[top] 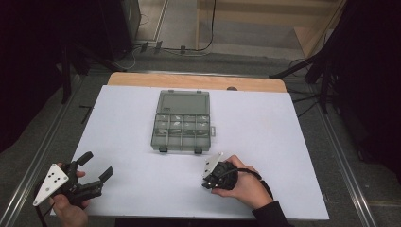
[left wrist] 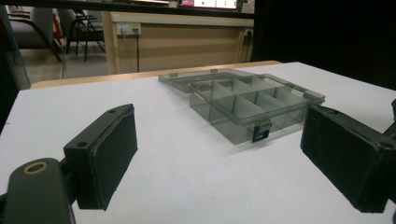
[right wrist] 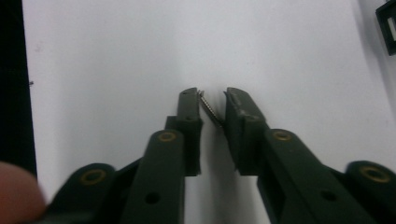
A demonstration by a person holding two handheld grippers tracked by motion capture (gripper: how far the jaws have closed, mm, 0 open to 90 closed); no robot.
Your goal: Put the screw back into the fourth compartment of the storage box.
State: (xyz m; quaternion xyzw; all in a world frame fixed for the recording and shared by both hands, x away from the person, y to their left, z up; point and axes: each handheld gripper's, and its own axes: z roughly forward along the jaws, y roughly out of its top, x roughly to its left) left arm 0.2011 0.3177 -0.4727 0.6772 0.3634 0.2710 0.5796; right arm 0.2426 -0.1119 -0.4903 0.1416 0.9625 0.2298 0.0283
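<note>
One screw (right wrist: 210,109), one open organizer box (top: 182,121)

Take the open compartment box (top: 182,121) as your landmark: your left gripper (top: 97,166) sits near-left of it, your right gripper (top: 206,182) just before its near-right corner, a screw (right wrist: 210,110) between its jaws.
</note>
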